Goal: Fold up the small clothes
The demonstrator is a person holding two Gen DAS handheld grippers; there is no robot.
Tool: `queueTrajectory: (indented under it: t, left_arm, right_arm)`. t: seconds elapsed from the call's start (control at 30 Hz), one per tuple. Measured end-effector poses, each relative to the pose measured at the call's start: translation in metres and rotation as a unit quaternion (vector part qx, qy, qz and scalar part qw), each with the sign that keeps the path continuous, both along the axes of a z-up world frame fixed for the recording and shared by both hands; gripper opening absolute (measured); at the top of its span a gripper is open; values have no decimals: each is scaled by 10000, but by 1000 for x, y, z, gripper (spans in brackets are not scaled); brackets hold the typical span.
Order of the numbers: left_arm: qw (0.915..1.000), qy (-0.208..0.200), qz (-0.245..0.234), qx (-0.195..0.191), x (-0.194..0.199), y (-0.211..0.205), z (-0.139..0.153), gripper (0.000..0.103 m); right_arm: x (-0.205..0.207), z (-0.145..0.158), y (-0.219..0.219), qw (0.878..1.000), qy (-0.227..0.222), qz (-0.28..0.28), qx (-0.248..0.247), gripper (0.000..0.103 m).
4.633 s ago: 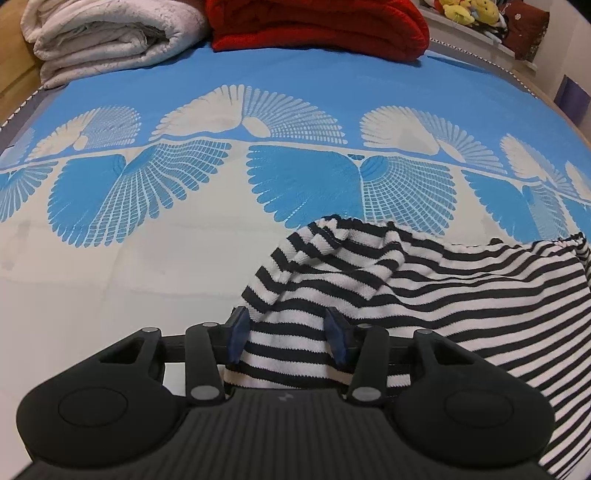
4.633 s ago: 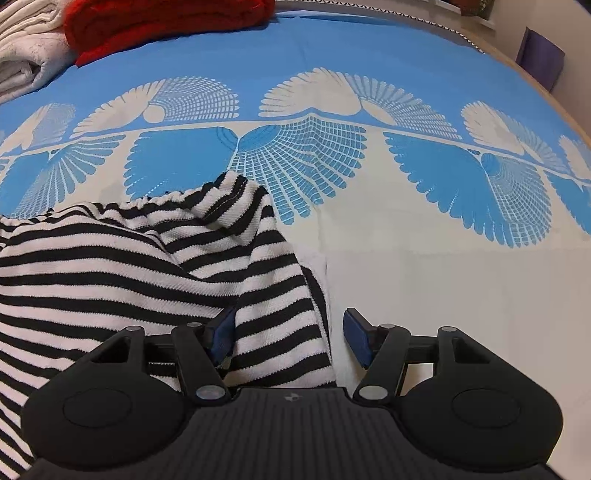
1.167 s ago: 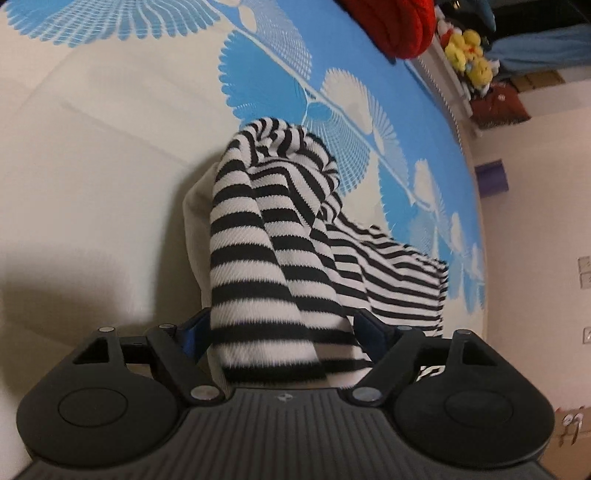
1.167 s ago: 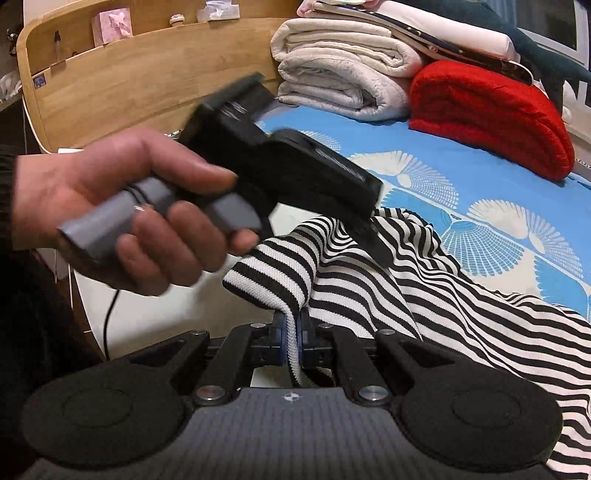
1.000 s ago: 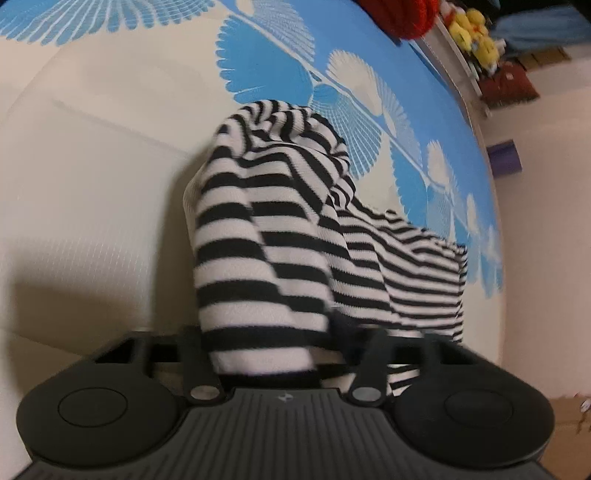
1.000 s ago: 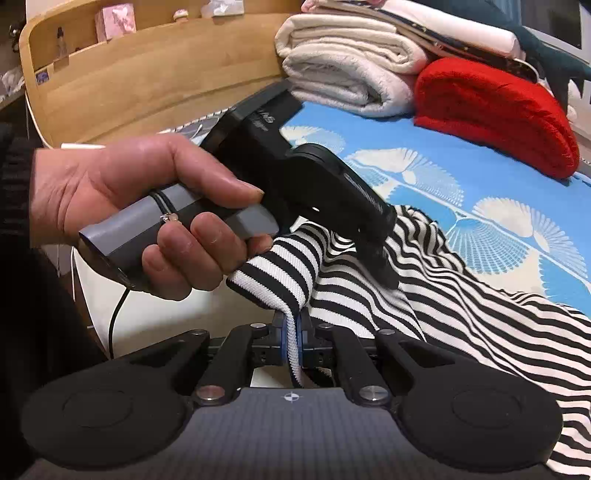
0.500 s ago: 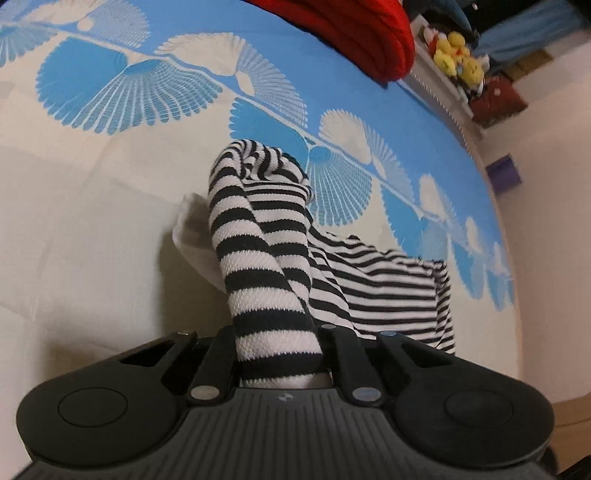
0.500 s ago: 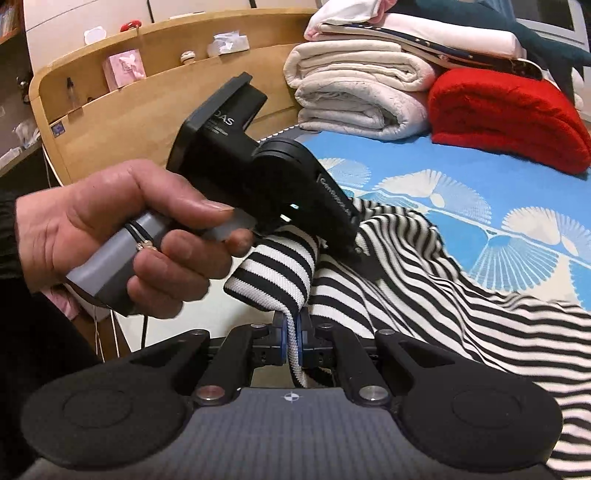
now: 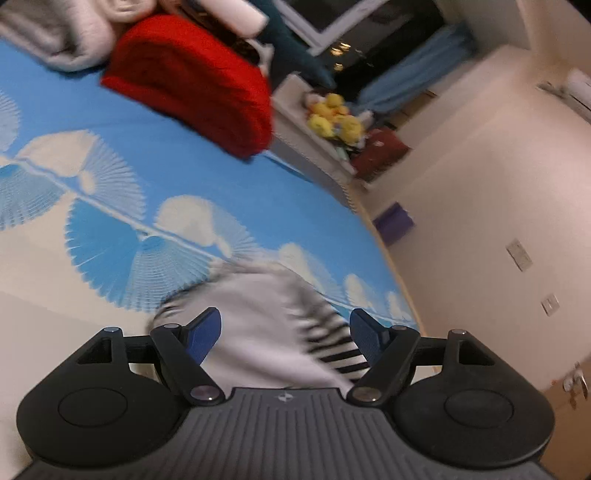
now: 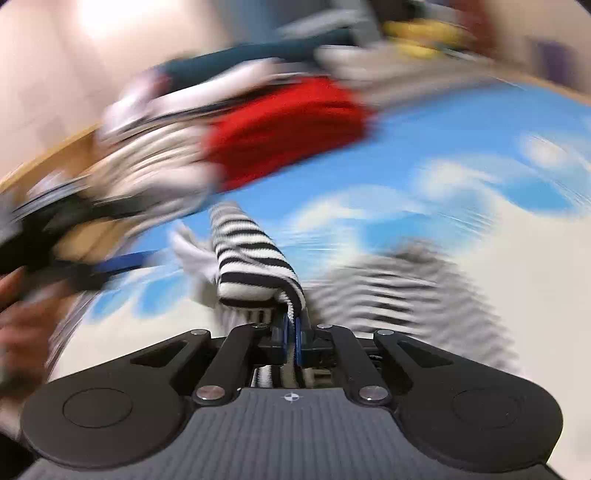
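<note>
The black-and-white striped garment [image 9: 273, 317] lies bunched on the blue and white bedspread [image 9: 110, 229], blurred by motion in the left wrist view. My left gripper [image 9: 285, 330] is open above it, its blue pads spread wide, holding nothing. My right gripper [image 10: 291, 326] is shut on a folded edge of the striped garment [image 10: 251, 266], which drapes over its fingertips. The rest of the garment trails to the right. The left gripper [image 10: 122, 264] and the hand holding it show blurred at the left of the right wrist view.
A red folded blanket [image 9: 192, 77] and pale folded towels [image 9: 48, 29] sit at the head of the bed. A shelf with yellow plush toys [image 9: 332, 122] stands beyond. The bed's right edge [image 9: 388, 258] runs along a pale wall.
My left gripper has opened and let go of the striped garment, then tilted up. My right gripper stays shut on the garment and swings fast, blurring its view.
</note>
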State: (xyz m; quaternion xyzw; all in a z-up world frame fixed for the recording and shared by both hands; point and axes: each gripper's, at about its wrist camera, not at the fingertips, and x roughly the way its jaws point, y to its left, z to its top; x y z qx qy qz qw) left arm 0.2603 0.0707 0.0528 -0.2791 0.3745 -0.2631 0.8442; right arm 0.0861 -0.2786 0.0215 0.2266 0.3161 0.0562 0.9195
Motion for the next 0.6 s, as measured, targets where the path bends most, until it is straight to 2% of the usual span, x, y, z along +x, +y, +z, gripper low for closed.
queueTrajectory:
  t: [0.07,0.13,0.23,0.27,0.33,0.4,0.43,0.53,0.6]
  left_arm:
    - [9994,78,-195,276,0,-16,-3,80]
    - [9967,150,-424,673,-3,-32,-9,80]
    - [9888,140,-814,1242,-8,-52,-20,79]
    - [9863,105,-919,1366,-11,-58,-23,79]
    - [9813,24,-1129,1558,-17,-70,-28,78]
    - [9769,-33,-1320,1679,-20,-81,-34,74]
    - [9750,-69,-1412,1717,-26,-82,-38,71]
    - [9686,-120,-1678,1832,-33,-98,-44,69]
    - [9651,-141,-1805,1893,-36,-106,-47,68]
  right_arm:
    - [-7,-19,-43,9950,550,-816,155,3]
    - [-15,-43,-77,9829,1204,-1354,344,3]
    - [-25,-72,-108,9669,1813,-1544,918,8]
    - [-26,-77,-114,9647,1863,-1468,1142,9]
    - [-27,-80,-119,9666,1706,-1289,1409,22]
    - [-27,-77,-121,9706,1509,-1172,1464,63]
    - [-24,-74,-122,9715,1445,-1165,1474,69]
    - [-15,-78,-121,9751,1392,-1092,1338,70]
    - [-11,-81,-122,9778,1338,-1034,1240,65]
